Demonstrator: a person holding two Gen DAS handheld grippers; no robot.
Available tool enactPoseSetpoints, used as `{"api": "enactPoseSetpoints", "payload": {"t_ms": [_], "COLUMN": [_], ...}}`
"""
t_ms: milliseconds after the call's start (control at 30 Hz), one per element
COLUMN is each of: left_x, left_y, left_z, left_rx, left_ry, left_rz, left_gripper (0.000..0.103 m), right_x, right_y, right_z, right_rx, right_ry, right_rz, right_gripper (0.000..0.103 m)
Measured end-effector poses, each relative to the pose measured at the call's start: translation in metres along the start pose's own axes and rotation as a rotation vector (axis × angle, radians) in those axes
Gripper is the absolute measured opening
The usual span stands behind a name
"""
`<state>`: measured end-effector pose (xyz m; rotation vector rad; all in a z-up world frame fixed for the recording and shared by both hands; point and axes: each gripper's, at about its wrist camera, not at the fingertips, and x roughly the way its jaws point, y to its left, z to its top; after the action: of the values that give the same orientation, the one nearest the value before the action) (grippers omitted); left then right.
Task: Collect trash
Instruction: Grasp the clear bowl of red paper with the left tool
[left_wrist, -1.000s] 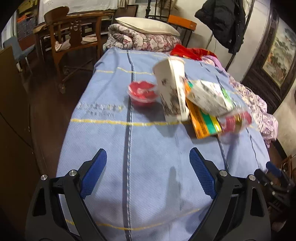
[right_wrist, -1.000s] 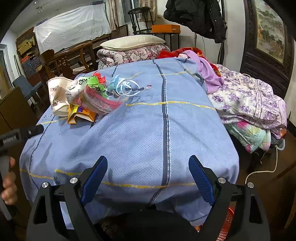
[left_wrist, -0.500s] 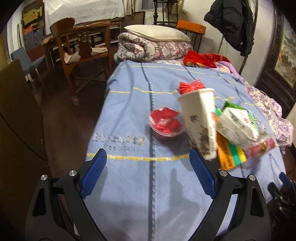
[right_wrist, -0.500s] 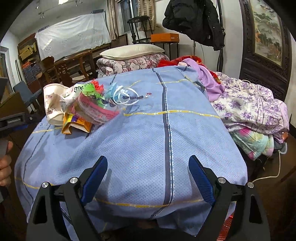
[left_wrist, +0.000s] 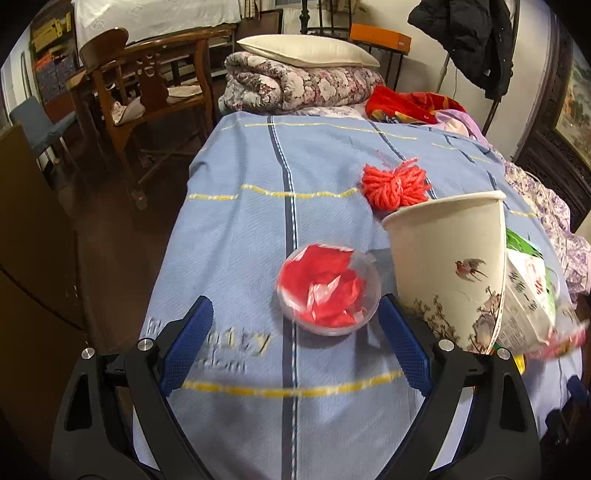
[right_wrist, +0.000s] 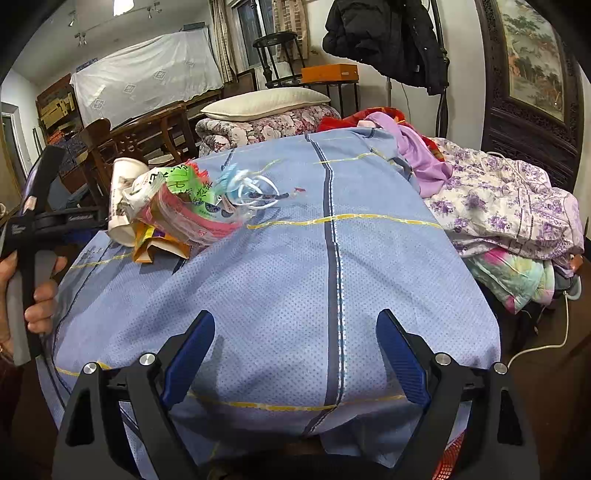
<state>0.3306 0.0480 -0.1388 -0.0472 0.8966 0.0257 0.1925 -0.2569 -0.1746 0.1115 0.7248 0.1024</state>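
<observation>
- Left wrist view: the left gripper (left_wrist: 295, 334) hangs low over the blue bedspread (left_wrist: 258, 206), its blue-padded jaws spread wide and holding nothing.
- Just ahead of the jaws and between their lines sits a clear plastic cup (left_wrist: 328, 290) with crumpled red wrapper inside; it rests on the bedspread close to the right-hand fingertip but does not touch it as far as can be told.
- Just right of that cup stands a tall paper cup (left_wrist: 448, 273) printed with a bird and blossom, leaning a little, its base close to the right-hand finger.
- Behind the paper cup lies a bundle of red yarn (left_wrist: 393, 182); to its right, pressed against it, is a heap of printed wrappers (left_wrist: 528, 291), blurred at the edge.
- A folded floral quilt (left_wrist: 295, 86) with a pillow (left_wrist: 308, 50) on top lies at the far end; a wooden chair (left_wrist: 147, 92) stands to the left.
- Right wrist view: the right gripper (right_wrist: 295, 360) is above the near edge of the bedspread (right_wrist: 295, 277), jaws wide apart and empty.
- The trash sits well ahead and to the left: the paper cup (right_wrist: 123, 195) lying tilted, the wrappers (right_wrist: 184, 206) piled beside it, and white plastic rings (right_wrist: 255, 190) just right of them.
- At the far left a hand (right_wrist: 40, 295) grips the handle of the other gripper.
- Folded floral clothes (right_wrist: 509, 214) lie stacked to the right.
</observation>
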Motion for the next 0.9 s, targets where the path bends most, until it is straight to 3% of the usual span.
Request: {"api": "enactPoseSetpoints", "payload": {"t_ms": [433,467,567,600,900], "left_x": [0.015,0.014,0.013,0.014,-0.010], "left_y": [0.009,0.009,0.010,0.010,0.013], "left_z": [0.003,0.003,0.002,0.002,-0.009], "left_rx": [-0.046,-0.046,-0.046,-0.049,-0.075], "left_ry": [-0.009,-0.014,-0.021,-0.018,-0.110], "left_rz": [-0.036,-0.036,-0.082,-0.094,-0.074], "left_gripper": [0.091,0.089,0.058,0.054,0.054], "right_x": [0.001,0.002,0.002,0.002,0.004], "right_y": [0.002,0.002,0.003,0.003,0.007], "right_z": [-0.002,-0.002,-0.003,-0.003,-0.005], "right_rx": [-0.012,-0.013,-0.017,-0.019,-0.041], "right_ry": [0.001,0.001,-0.002,-0.003,-0.011], "right_rz": [-0.009,-0.010,-0.013,-0.015,-0.025], "right_gripper": [0.088,0.088,0.088,0.088,0.092]}}
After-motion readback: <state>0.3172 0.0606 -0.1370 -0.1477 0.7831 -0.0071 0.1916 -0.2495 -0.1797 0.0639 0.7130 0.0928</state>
